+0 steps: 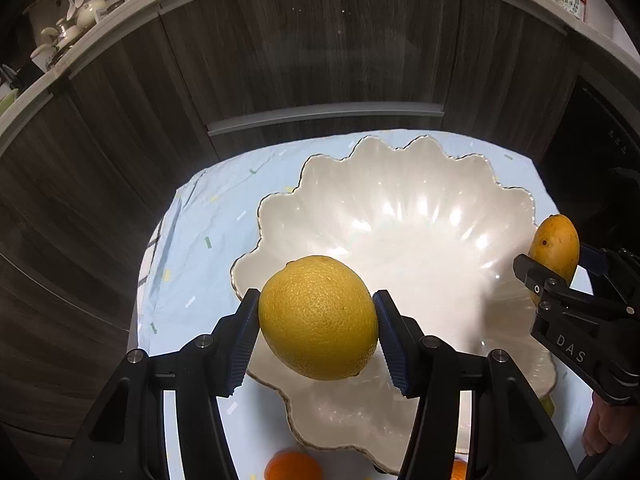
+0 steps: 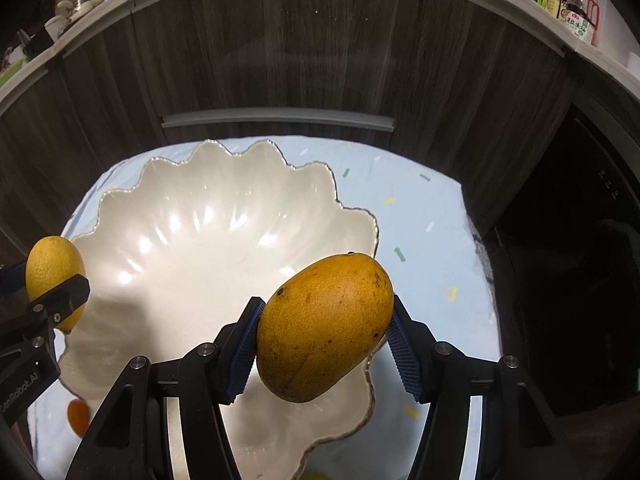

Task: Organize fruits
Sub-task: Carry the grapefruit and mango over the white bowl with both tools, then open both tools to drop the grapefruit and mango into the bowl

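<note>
Left claw (image 1: 318, 320): clamped on yellow citrus fruit (image 1: 318, 318), held over near rim of scalloped white bowl (image 1: 420, 216), presumably for depositing. Right claw (image 2: 324, 330): clamped on mango (image 2: 324, 326), likewise above bowl. Small orange (image 1: 293, 466): loose on cloth-covered tabletop (image 1: 192, 240). Lettering: "DAS" on right claw body.

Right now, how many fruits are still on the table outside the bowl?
2 visible: a small orange fruit below the bowl, and another orange one peeking out behind the left gripper. More may be hidden.
</note>
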Demonstrator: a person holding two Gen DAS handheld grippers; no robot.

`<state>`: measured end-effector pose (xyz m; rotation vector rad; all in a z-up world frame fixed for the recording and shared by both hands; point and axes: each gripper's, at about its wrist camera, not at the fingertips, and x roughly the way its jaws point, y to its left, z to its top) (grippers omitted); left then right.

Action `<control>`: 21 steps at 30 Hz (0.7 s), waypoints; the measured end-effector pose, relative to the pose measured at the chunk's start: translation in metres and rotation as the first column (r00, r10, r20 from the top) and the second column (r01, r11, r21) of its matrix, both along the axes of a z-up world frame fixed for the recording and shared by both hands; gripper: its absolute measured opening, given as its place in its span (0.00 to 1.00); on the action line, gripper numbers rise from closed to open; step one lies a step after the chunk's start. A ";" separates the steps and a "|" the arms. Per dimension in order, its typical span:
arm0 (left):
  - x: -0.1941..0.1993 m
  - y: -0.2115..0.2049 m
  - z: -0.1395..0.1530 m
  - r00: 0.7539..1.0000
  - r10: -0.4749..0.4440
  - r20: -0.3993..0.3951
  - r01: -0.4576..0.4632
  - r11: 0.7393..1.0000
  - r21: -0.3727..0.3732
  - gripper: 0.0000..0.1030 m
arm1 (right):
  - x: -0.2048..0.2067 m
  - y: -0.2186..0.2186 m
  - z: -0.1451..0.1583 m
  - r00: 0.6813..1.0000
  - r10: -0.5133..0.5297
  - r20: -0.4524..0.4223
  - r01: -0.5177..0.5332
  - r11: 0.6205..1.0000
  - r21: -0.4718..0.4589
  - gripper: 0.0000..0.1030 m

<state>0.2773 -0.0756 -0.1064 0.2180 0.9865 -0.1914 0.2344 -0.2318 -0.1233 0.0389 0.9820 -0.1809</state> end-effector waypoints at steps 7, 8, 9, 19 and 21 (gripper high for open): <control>0.003 0.000 -0.015 0.999 -0.004 -0.053 0.003 1.000 -0.012 0.54 | 0.004 0.000 -0.010 1.000 0.004 -0.030 -0.004 1.000 0.016 0.59; 0.002 0.000 -0.016 0.998 -0.004 -0.059 0.004 1.000 -0.010 0.55 | 0.004 0.000 -0.010 0.999 0.006 -0.032 -0.005 1.000 0.013 0.59; 0.003 -0.001 -0.018 0.998 -0.003 -0.064 0.003 1.000 -0.006 0.55 | 0.004 0.001 -0.010 0.999 0.008 -0.036 -0.008 1.000 0.012 0.59; 0.000 0.003 -0.013 0.999 0.016 -0.046 -0.015 1.000 0.015 0.75 | 0.000 0.003 0.000 1.000 0.000 0.003 0.000 1.000 -0.003 0.75; 0.000 0.005 -0.010 0.999 0.022 -0.037 -0.021 1.000 0.020 0.75 | -0.003 0.003 0.007 1.000 -0.011 0.029 0.011 1.000 -0.017 0.79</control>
